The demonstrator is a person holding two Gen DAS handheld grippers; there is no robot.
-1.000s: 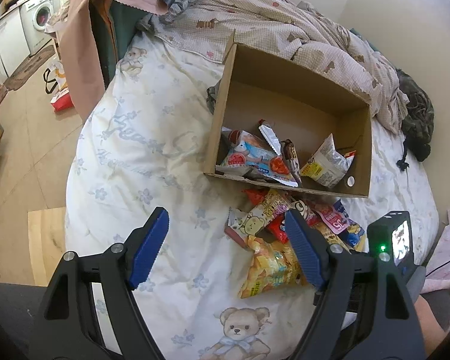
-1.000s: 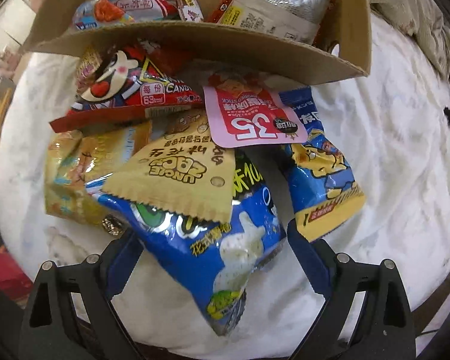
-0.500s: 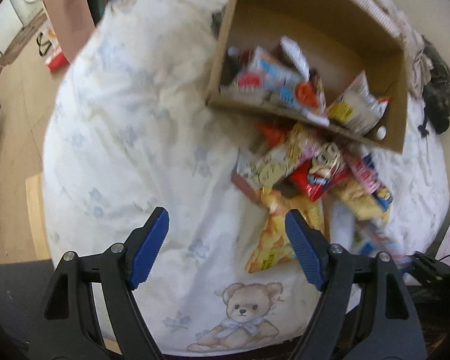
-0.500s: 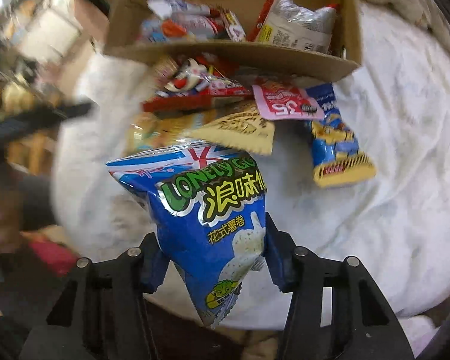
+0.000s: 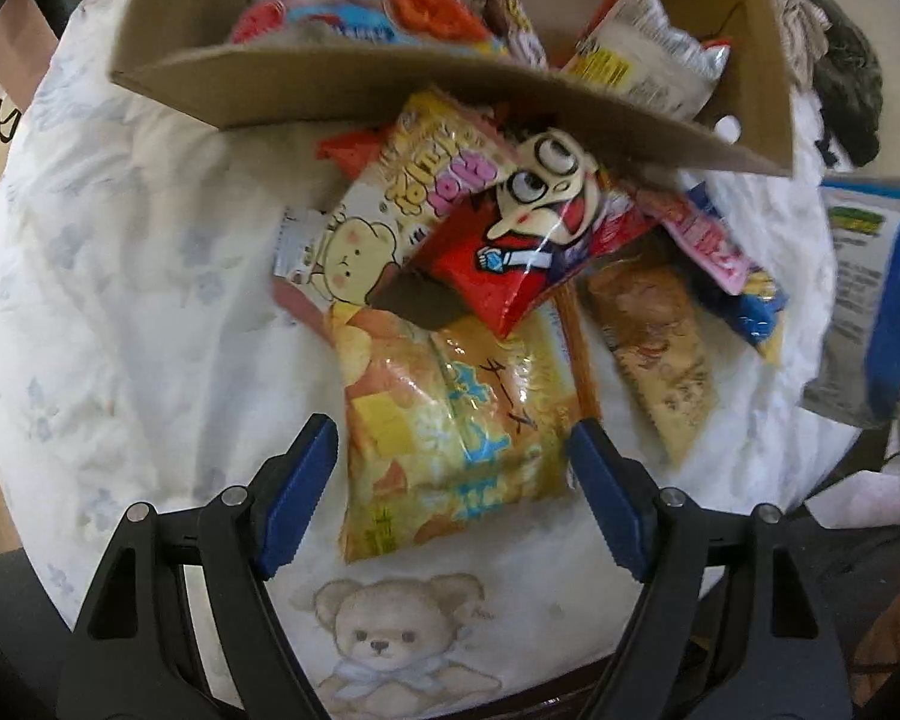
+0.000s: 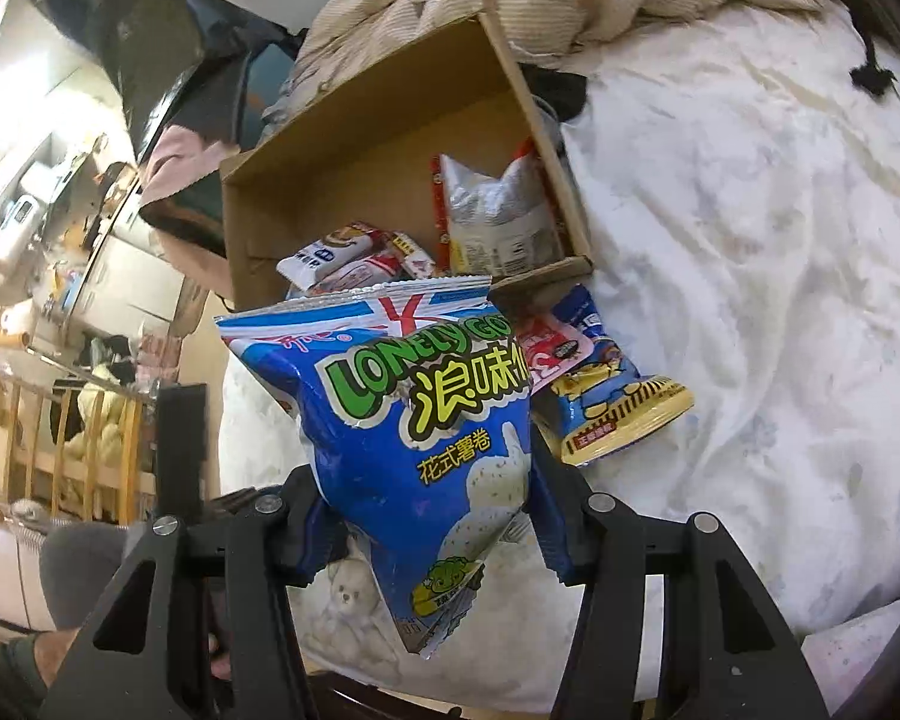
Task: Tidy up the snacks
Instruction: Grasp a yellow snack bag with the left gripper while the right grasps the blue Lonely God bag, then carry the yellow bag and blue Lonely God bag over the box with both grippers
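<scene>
Left view: my left gripper (image 5: 450,480) stands wide, straddling the yellow chip bag (image 5: 450,414) on the bedspread (image 5: 120,300); I should settle lower before squeezing.

Right view: my right gripper (image 6: 429,525), its jaws just closed, clamps the blue chip bag (image 6: 414,414); lift it clear over the cardboard box (image 6: 390,138) wall.

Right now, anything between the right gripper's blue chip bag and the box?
Nothing visible. The right gripper holds the blue chip bag clear above the bed; the cardboard box is open-topped, with free floor behind the snacks already inside. Only its low near wall must be cleared.
</scene>
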